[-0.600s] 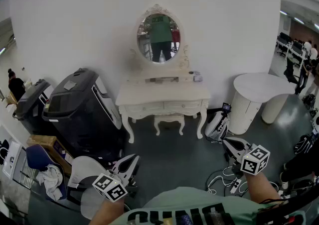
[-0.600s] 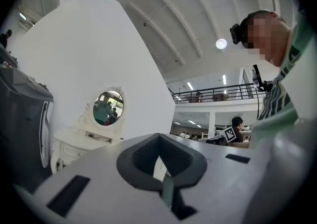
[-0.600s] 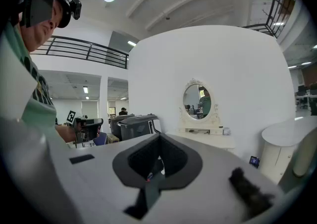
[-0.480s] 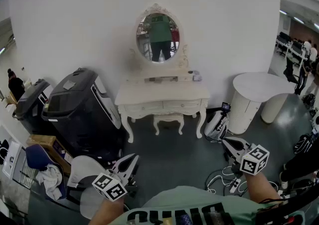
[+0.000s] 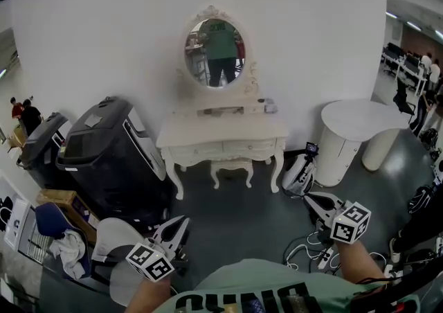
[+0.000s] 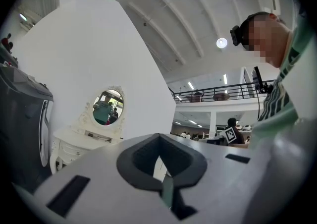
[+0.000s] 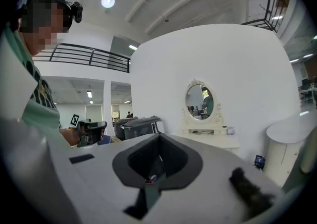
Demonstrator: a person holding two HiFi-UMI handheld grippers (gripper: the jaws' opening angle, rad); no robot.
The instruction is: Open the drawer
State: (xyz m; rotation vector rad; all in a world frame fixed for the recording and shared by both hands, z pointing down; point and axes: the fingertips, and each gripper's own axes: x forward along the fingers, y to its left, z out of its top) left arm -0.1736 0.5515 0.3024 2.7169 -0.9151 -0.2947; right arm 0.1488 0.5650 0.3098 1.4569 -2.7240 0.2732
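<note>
A person stands well back from a white dressing table (image 5: 221,127) at the far wall. Its 2 drawers (image 5: 250,145) look closed, though small here. Left gripper (image 5: 177,224) and right gripper (image 5: 313,199) hang near the body, jaws together, empty. Floor cables (image 5: 311,249) on the right could snag the approach.

Head view: the two drawer fronts (image 5: 225,147) of the white carved wooden desk (image 5: 208,128) are too small to show handles or any gap, and the small grey item (image 5: 270,106) on its right rear corner can't be identified. Right gripper view: the right gripper (image 7: 158,143) blocks everything below the desk top, drawers included. Left gripper view: the left gripper (image 6: 159,140) covers the desk's right half.
</note>
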